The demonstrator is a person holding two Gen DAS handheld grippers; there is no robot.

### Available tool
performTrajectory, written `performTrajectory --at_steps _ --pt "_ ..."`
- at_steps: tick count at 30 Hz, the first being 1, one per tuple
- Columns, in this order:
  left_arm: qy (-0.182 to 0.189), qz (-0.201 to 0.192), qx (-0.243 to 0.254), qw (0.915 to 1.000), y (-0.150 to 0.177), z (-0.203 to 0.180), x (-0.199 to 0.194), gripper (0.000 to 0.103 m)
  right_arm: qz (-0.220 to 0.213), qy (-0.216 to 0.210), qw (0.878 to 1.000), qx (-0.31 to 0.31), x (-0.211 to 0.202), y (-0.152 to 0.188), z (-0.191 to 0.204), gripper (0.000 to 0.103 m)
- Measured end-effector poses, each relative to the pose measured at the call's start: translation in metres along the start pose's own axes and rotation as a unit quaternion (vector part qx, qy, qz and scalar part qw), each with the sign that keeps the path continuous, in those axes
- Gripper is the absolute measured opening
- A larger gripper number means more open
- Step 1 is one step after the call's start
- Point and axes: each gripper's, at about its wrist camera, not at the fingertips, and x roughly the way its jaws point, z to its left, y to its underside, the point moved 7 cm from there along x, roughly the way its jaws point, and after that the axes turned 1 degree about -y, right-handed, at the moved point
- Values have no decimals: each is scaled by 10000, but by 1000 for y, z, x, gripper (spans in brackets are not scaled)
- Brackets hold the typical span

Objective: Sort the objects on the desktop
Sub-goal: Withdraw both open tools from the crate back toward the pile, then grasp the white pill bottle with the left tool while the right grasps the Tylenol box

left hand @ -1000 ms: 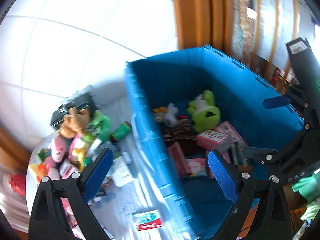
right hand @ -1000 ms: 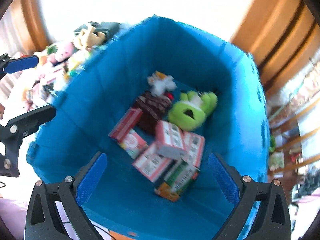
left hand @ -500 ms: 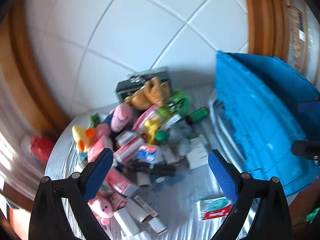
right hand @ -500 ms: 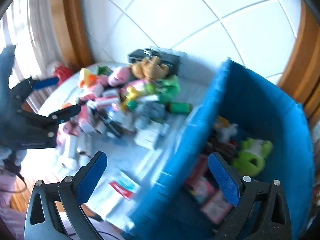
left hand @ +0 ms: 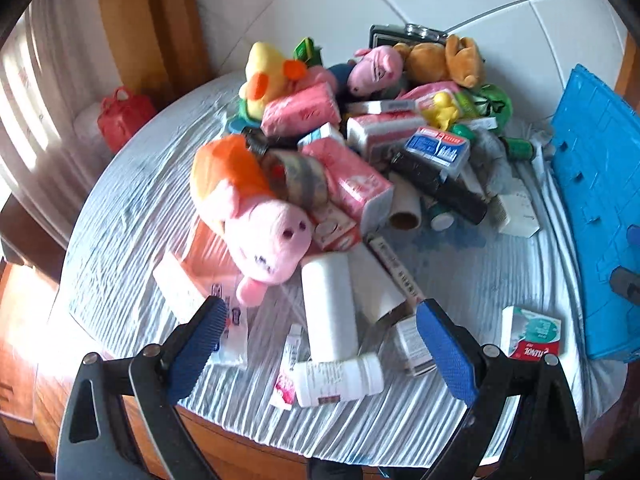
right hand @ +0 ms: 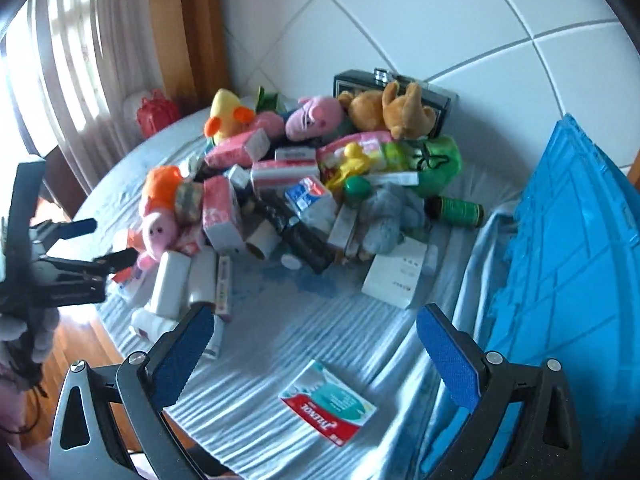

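A: Where do the tools stand?
B: The left tool [left hand: 320, 340] hangs with its fingers apart above the near white bottles [left hand: 329, 304], gripping nothing. The right tool [right hand: 316, 344] is also spread wide and empty, over the red-and-teal box [right hand: 327, 404].
A: And the things to sort?
B: The pile of toys and boxes [right hand: 300, 188] lies mid-desk [right hand: 280, 332], with the pink pig plush [left hand: 268, 232] at its near left. The blue crate [right hand: 568, 280] stands on the right.
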Motion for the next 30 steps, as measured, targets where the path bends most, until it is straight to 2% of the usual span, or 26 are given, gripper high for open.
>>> performTrajectory --at_steps 3,6,11,17,22,24,26,30 --pt "-44 225 -186 9996 31 4 16 97 545 -100 9984 73 38 35 4 103" --pt "-30 459 -273 9986 56 0 34 97 895 -51 9959 155 64 67 -2 103" --pt "-159 660 -275 9973 74 -9 54 97 1252 -64 9919 188 83 100 -9 103" --pt "-227 902 -395 9949 84 -14 77 97 1460 25 9892 131 89 115 -19 103" --pt "-337 924 -348 9945 85 -15 86 97 1532 13 9881 119 94 121 -24 103" --pt "-285 963 -323 9944 86 -17 89 85 1567 3 9876 66 98 122 -24 103" --pt "-225 1034 -278 9940 87 -20 91 79 1633 11 9866 -9 103 125 -24 103" --pt "-272 972 -135 9948 89 -24 90 79 1789 -29 9837 -180 111 132 -23 103"
